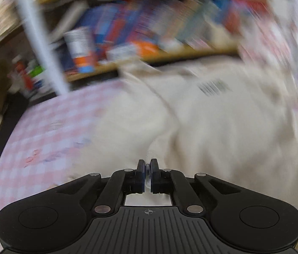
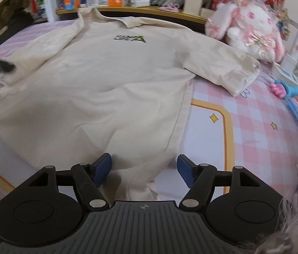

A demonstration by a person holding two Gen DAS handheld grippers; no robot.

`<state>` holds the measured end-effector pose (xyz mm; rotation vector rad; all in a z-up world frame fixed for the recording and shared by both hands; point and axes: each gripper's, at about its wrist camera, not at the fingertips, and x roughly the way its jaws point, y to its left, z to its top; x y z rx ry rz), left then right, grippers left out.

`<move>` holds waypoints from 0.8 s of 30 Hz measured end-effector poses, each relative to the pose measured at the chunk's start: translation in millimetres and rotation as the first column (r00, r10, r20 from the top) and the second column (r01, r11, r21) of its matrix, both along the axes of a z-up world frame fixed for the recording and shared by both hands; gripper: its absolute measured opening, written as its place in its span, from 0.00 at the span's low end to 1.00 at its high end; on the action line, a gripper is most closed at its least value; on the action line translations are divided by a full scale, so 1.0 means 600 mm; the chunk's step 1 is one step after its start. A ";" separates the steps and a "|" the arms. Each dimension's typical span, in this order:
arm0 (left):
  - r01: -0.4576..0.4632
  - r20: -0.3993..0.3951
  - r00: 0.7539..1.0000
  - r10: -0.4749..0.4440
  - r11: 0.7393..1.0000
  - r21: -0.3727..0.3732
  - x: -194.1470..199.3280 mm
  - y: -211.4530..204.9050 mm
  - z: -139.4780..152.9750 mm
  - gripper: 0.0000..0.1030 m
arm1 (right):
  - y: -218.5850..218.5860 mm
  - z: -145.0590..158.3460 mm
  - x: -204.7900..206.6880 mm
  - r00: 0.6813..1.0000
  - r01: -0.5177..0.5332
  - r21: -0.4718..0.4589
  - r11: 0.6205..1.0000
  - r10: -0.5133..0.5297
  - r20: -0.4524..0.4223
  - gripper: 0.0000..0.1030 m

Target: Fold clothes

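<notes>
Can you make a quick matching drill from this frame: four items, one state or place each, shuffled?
Items:
1. left tool
2. right tool
3. plush bunny
4. shirt

States:
A. spread flat on the checked cloth
B. open, at the shirt's hem
C. shut, pinching cream fabric
D. sitting beyond the shirt's sleeve, by the bookshelf

Pairs: 1-C, 2-B, 3-D, 4-A

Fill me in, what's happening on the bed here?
A person with two handheld grippers is folding a cream polo shirt spread flat on the pink checked bedsheet. The left gripper is shut on a pinch of the shirt's fabric. The right gripper is open over the bottom hem, gripping nothing. A plush bunny sits by the shirt's far sleeve.
</notes>
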<state>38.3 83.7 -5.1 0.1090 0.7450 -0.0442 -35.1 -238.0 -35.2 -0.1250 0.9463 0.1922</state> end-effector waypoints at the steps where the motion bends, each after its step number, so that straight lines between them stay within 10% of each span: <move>1: -0.042 0.016 0.999 0.043 0.998 -0.042 0.012 0.043 0.011 0.03 | 0.004 0.000 0.001 1.000 0.023 -0.007 1.000 -0.023 -0.004 0.64; 11: -0.330 0.071 0.940 0.335 0.941 -0.073 0.206 0.391 0.014 0.02 | 0.055 0.010 0.007 0.956 0.277 -0.081 0.957 -0.283 -0.071 0.61; 24: -0.340 -0.004 0.940 0.340 0.940 0.029 0.337 0.454 -0.068 0.03 | 0.148 0.015 -0.008 0.922 0.341 -0.044 0.939 -0.343 -0.179 0.61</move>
